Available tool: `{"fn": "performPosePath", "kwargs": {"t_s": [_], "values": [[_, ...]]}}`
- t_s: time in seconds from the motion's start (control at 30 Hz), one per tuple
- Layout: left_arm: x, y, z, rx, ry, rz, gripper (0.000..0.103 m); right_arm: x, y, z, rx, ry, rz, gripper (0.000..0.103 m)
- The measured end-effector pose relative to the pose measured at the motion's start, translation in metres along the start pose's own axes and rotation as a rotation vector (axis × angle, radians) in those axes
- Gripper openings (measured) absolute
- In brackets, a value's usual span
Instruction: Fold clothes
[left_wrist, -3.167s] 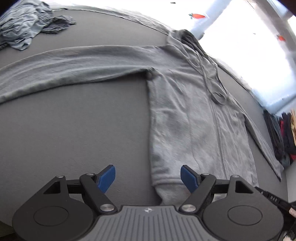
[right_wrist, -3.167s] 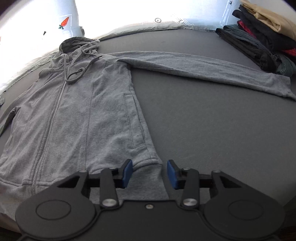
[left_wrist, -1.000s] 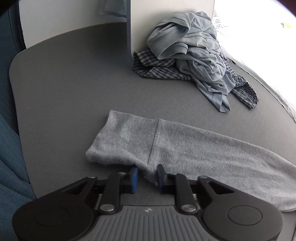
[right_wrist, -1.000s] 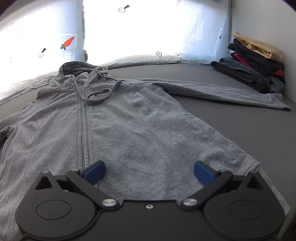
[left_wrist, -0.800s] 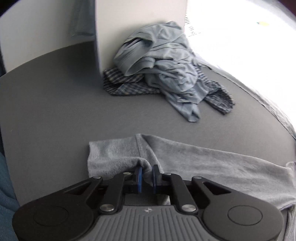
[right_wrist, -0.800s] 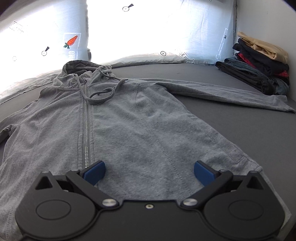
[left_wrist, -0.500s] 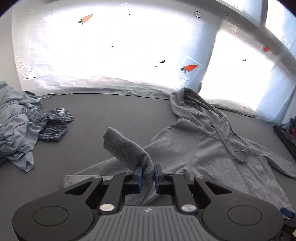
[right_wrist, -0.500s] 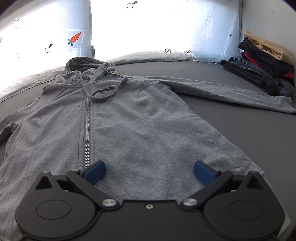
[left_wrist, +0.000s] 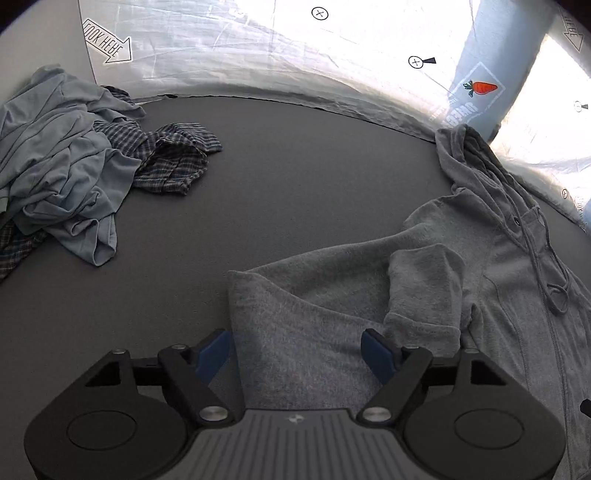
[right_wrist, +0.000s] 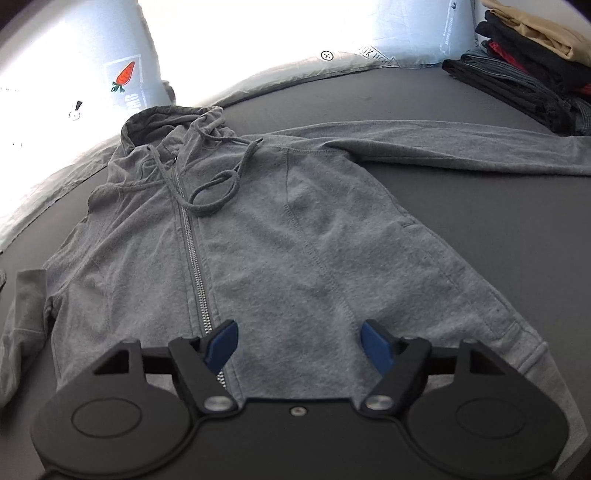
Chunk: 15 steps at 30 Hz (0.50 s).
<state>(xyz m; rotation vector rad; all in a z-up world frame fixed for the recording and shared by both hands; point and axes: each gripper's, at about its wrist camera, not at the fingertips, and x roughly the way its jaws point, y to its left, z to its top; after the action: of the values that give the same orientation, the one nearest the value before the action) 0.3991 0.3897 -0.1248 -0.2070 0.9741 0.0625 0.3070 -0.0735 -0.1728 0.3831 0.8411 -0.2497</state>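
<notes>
While both tongs grip nothing | left tongs (left_wrist: 297, 354) opening | right tongs (right_wrist: 299, 347) closing | one hoodie (right_wrist: 295, 236)

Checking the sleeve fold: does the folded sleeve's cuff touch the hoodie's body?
Touching. The left wrist view shows the cuff lying on the hoodie.

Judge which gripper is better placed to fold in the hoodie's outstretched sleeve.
Right. The outstretched sleeve shows only in the right wrist view, off the right gripper. The left gripper, jaws opening, sits over the folded sleeve.
</notes>
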Motion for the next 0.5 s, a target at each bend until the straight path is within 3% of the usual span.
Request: {"fn": "performPosePath", "kwargs": {"t_s": [0.03, 0.07, 0.13, 0.23, 0.3, 0.33, 0.37, 0.5], "values": [[-0.001, 0.006, 0.000, -0.009, -0.001, 0.002, 0.090, 0.000, 0.001, 0.004, 0.028, 0.004, 0.048, 0.039], [-0.001, 0.012, -0.001, -0.017, 0.002, 0.009, 0.091, 0.001, 0.002, 0.009, 0.071, 0.017, 0.101, 0.032], [0.004, 0.022, -0.002, -0.028, 0.025, 0.037, 0.091, 0.001, 0.013, 0.017, 0.114, 0.017, 0.170, 0.034], [0.019, 0.033, -0.005, -0.037, 0.091, 0.088, 0.094, 0.006, 0.048, 0.029, 0.082, 0.029, 0.258, 0.034], [0.029, 0.041, -0.008, -0.037, 0.136, 0.099, 0.095, 0.013, 0.074, 0.034, 0.064, 0.050, 0.302, 0.038], [0.033, 0.042, -0.009, -0.035, 0.149, 0.095, 0.097, 0.016, 0.085, 0.035, 0.054, 0.060, 0.318, 0.044], [0.035, 0.042, -0.010, -0.026, 0.152, 0.086, 0.103, 0.021, 0.099, 0.036, 0.040, 0.074, 0.333, 0.049], [0.044, 0.028, -0.009, 0.067, 0.157, 0.119, 0.103, 0.042, 0.161, 0.037, -0.035, 0.152, 0.404, 0.052]]}}
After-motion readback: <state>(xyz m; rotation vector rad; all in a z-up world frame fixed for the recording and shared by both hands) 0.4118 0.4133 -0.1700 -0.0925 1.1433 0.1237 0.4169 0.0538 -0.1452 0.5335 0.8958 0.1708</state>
